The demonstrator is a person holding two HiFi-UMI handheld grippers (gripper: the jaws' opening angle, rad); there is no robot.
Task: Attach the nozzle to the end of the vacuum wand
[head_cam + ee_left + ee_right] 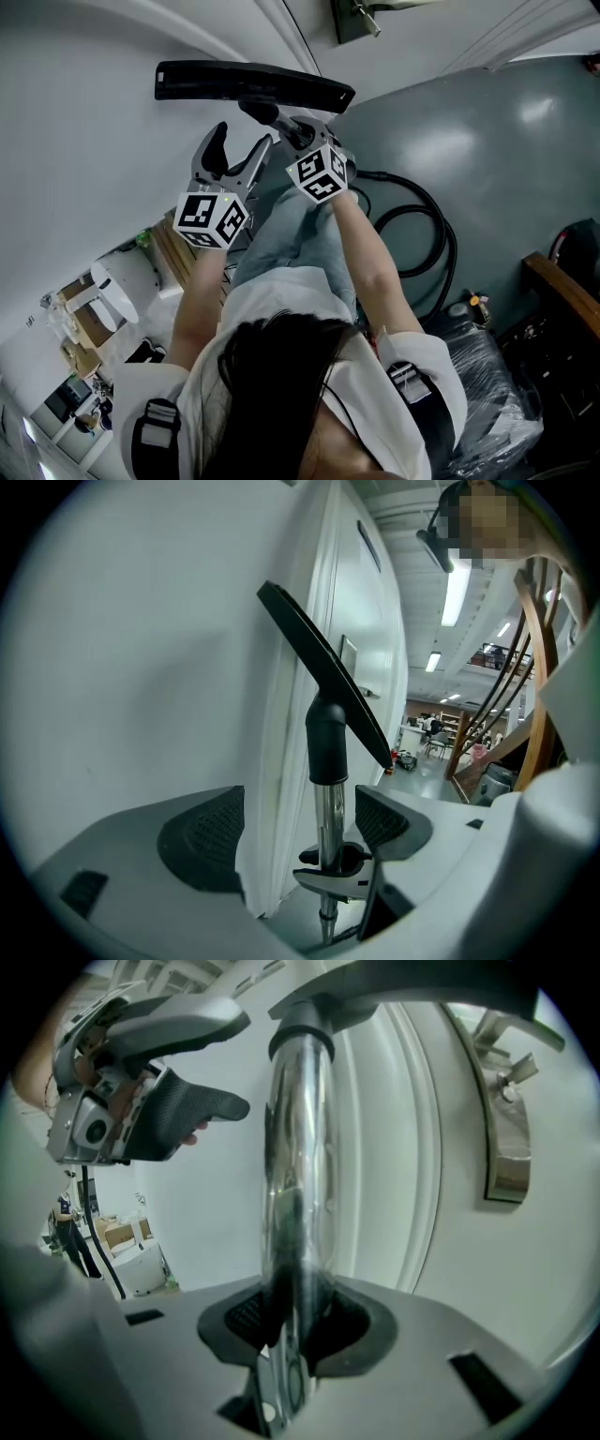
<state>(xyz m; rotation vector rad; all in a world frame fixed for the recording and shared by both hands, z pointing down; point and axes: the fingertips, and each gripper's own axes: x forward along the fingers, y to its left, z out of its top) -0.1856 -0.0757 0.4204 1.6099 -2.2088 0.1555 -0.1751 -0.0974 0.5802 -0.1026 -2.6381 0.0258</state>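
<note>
Nozzle: black floor nozzle (253, 86) seated on the far end of the wand, its bar held crosswise up near the white wall (75, 112).
Wand: chrome tube (298, 1194) running from the nozzle's neck back to the person.
Right hand-held gripper (295, 1321): pinching the wand just below the nozzle's neck.
Left hand-held gripper (291, 832): jaws spread, nothing pinched, just left of the wand.
Hose: black loop (431, 234) on the grey floor (506, 141), to the right.
</note>
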